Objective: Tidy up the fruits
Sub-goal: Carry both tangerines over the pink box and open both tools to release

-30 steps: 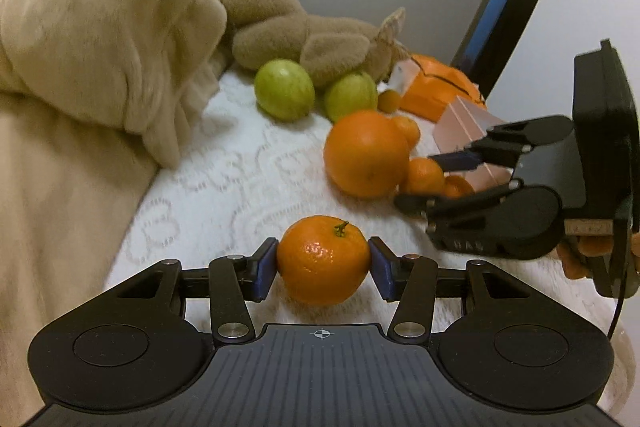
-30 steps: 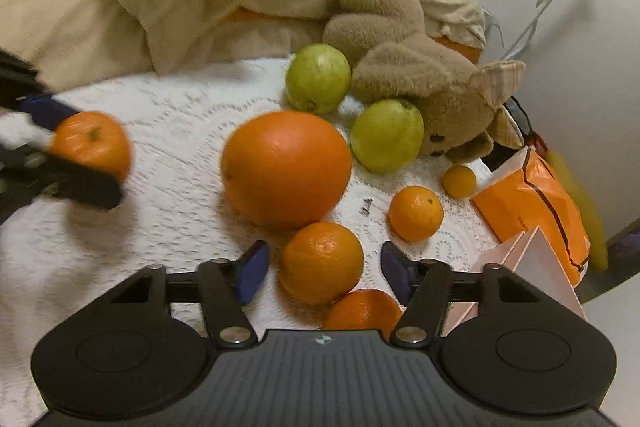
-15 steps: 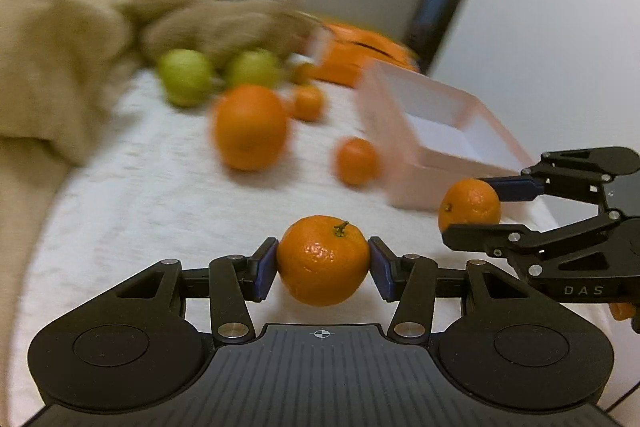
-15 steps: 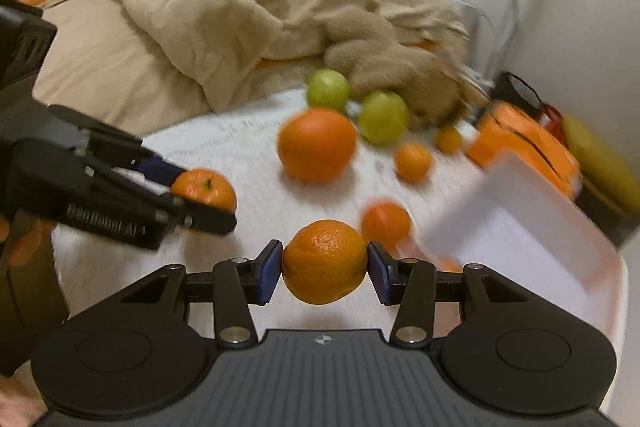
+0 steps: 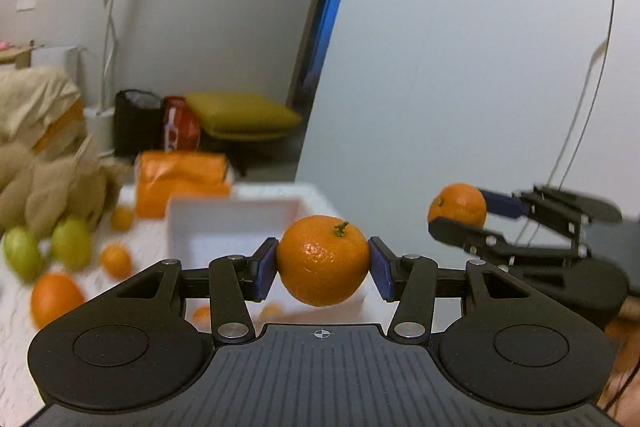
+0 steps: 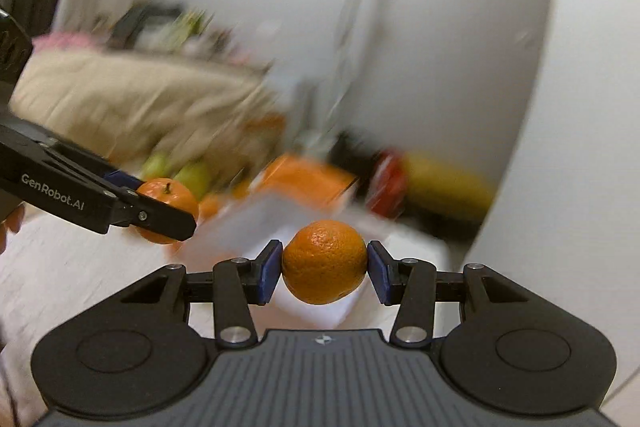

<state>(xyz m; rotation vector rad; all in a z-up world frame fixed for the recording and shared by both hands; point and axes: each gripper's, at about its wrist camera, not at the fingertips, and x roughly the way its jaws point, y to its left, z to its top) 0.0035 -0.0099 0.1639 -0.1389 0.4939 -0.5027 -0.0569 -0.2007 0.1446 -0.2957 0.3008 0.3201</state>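
White lace cloth (image 5: pixel 12 311) covers the bed; wall + doorway behind, bkgd blurred in R view.

L gripper (image 5: pixel 322 263) is clamped on a mandarin (image 5: pixel 322 261), pads at 3 and 9 o'clock on its equator, stem up at approx 1 o'clock. R gripper (image 6: pixel 324 263) is clamped on a 2nd mandarin (image 6: pixel 324 261), same side-to-side hold, no stem visible. Both fruits are held in the air, above/near the white box (image 5: pixel 224 227).

Handling, judged: small, light, round, skin soft + a bit slick; squeezes if over-gripped, rolls once released. Best hold is across the widest part, as now.

View diffs: L view shows loose fruit at 9 o'clock: big orange (image 5: pixel 56 299), 2 green fruits (image 5: pixel 70 241), small oranges, plush toy (image 5: pixel 48 187), plus R gripper at 3 o'clock w/ its fruit. R view is too smeared for those; it shows L gripper at 9 o'clock w/ stem-up mandarin, and the box under its own fruit.
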